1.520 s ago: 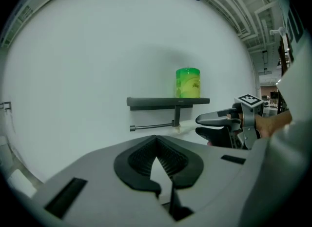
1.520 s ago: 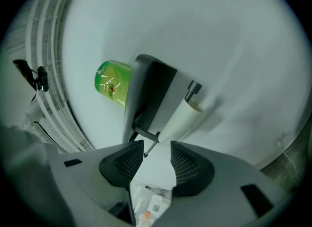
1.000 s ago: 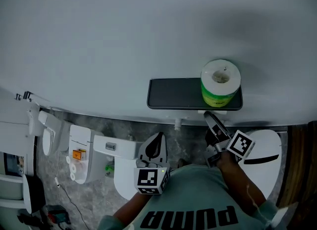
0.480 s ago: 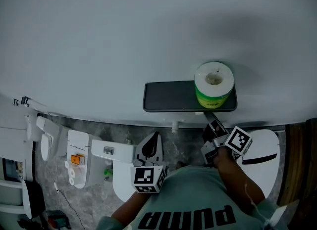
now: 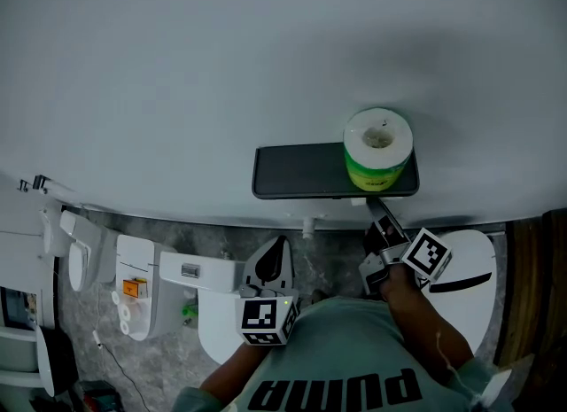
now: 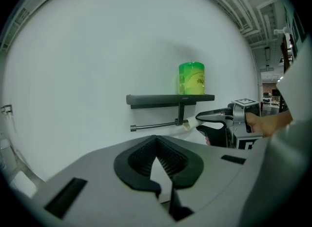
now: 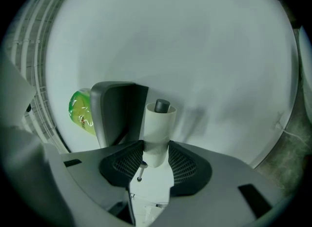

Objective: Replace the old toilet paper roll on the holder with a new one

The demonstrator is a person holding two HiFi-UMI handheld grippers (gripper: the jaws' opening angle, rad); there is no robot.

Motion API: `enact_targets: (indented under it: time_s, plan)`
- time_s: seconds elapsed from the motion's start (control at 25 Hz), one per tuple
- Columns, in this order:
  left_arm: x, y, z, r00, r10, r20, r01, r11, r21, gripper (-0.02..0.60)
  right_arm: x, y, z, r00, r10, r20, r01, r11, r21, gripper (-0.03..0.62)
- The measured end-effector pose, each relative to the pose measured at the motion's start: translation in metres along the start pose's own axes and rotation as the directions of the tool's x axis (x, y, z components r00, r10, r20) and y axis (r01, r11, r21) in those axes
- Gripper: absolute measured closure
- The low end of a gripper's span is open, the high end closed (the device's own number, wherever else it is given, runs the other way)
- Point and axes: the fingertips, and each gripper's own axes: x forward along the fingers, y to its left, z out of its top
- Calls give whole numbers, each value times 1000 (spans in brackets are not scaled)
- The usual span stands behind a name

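Observation:
A new roll in a green wrapper (image 5: 379, 149) stands on the right end of a black wall shelf (image 5: 297, 171). Below the shelf runs the holder bar (image 6: 153, 125). The old pale cardboard tube (image 7: 158, 128) sits on it, with the bar's dark end (image 7: 162, 106) poking out. My right gripper (image 7: 155, 160) points level at the wall. Its jaws are closing, with the tube between them and both pads touching its sides. My left gripper (image 6: 156, 139) hangs back from the wall, shut and empty.
A white toilet and cistern (image 5: 190, 282) stand lower left over the grey stone floor (image 5: 337, 255). A white lid-like fixture (image 5: 474, 282) is under my right gripper. A dark wooden frame (image 5: 536, 295) runs down the right edge.
The shelf and roll drift slightly left in the head view. My right gripper stays under the shelf's right end at the tube. The left gripper has not moved.

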Motion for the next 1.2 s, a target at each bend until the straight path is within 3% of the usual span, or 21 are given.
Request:
enact_targets:
  time_s: [1.2]
  plan:
    - [35,-59,11,992,-125,28,125,992,-3,577,-49,-2,63,991,-41,126,47,998,-45,427]
